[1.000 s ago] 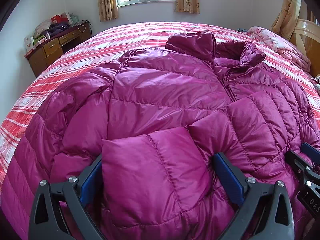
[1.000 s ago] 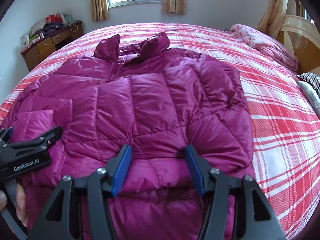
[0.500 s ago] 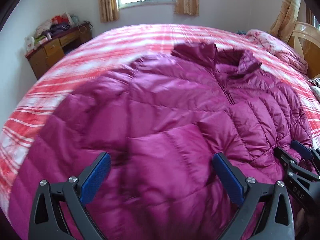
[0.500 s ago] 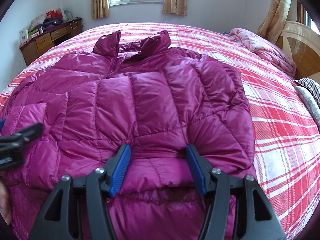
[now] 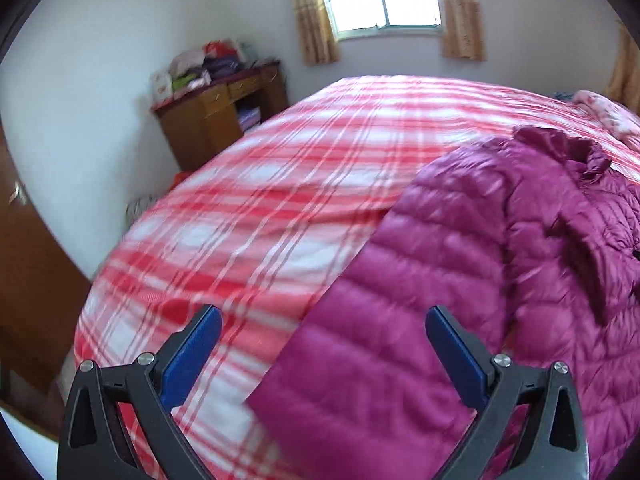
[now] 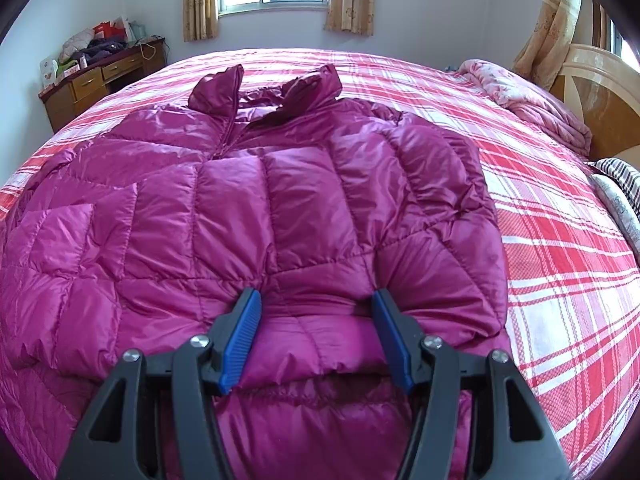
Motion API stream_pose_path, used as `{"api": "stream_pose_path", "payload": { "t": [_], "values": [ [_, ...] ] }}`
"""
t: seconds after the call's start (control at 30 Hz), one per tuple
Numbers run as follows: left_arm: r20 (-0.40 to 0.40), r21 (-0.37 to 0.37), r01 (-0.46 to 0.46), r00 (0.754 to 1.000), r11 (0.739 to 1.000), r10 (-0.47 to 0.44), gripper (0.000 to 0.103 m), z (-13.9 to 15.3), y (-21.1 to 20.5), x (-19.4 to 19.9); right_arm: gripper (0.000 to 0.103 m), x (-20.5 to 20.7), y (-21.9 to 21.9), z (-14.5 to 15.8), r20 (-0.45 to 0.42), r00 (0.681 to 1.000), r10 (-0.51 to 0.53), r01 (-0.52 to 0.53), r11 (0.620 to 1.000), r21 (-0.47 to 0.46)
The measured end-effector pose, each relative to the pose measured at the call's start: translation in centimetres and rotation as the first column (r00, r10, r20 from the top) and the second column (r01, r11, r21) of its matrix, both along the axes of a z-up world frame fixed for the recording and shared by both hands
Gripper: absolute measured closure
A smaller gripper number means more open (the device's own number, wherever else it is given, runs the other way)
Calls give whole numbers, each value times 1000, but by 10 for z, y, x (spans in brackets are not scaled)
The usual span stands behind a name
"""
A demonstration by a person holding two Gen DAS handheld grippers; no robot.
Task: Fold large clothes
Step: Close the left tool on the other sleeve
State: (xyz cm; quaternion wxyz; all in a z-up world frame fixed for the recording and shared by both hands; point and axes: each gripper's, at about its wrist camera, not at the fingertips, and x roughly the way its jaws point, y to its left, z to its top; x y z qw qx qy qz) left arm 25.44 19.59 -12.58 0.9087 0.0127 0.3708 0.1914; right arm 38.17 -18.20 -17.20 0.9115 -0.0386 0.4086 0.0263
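A large magenta quilted down jacket (image 6: 256,216) lies front up on the red plaid bed, collar toward the window, both sleeves folded in across the chest. My right gripper (image 6: 316,312) is open, its blue pads either side of a bunched fold of the right sleeve near the hem, not pinching it. In the left wrist view the jacket (image 5: 460,280) fills the right half, its left edge straight. My left gripper (image 5: 320,324) is open and empty above the jacket's lower left edge and the bedspread.
The red and white plaid bedspread (image 5: 256,208) covers the bed. A wooden desk (image 5: 216,116) with piled clothes stands at the far left wall. A pink quilt (image 6: 532,100) and wooden headboard (image 6: 600,92) are at the right. A wooden door is at the left.
My left gripper has let go of the folded left sleeve and swung left, off the jacket toward its left edge; it has left the right wrist view. My right gripper has held still.
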Motion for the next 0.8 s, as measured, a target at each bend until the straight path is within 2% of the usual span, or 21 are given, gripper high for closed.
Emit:
{"api": "stream_pose_path", "payload": {
  "t": [0.13,0.2,0.27,0.37,0.43,0.47,0.53,0.57,0.6,0.7,0.8],
  "values": [
    [-15,-73,-41,999,996,40,1,-19,24,-19,41,-1,-1,0,5,1000,0,0,1000,5],
    [-20,-135,-44,999,990,42,1,-27,29,-23,41,-1,-1,0,5,1000,0,0,1000,3],
    [-20,-169,-34,999,985,31,1,-32,24,-23,41,-2,-1,1,7,1000,0,0,1000,1],
    [-28,-179,-11,1000,984,6,2,-37,10,-20,41,-3,-1,1,11,1000,-2,2,1000,-4],
    [-32,-190,-7,999,982,1,22,-40,6,-20,41,-4,-1,1,13,1000,-1,1,1000,-7],
    [-44,-195,-11,999,981,3,42,-42,7,-20,41,-4,-1,1,15,1000,-2,2,1000,-8],
    [-44,-197,-23,999,980,14,56,-44,11,-22,41,-5,-1,1,19,1000,-3,3,1000,-11],
    [-25,-206,-21,1000,978,17,70,-40,15,-25,41,-6,-1,1,21,1000,-3,3,1000,-12],
    [-14,-221,-19,1000,975,17,78,-36,19,-26,40,-6,-1,1,22,1000,-3,4,1000,-12],
    [30,-246,-25,999,969,34,89,-13,37,-25,40,-6,-1,1,21,1000,-3,3,1000,-12],
    [97,-230,-36,994,973,60,91,17,52,-25,40,-6,-1,1,23,1000,-4,4,1000,-12]
  ]
}}
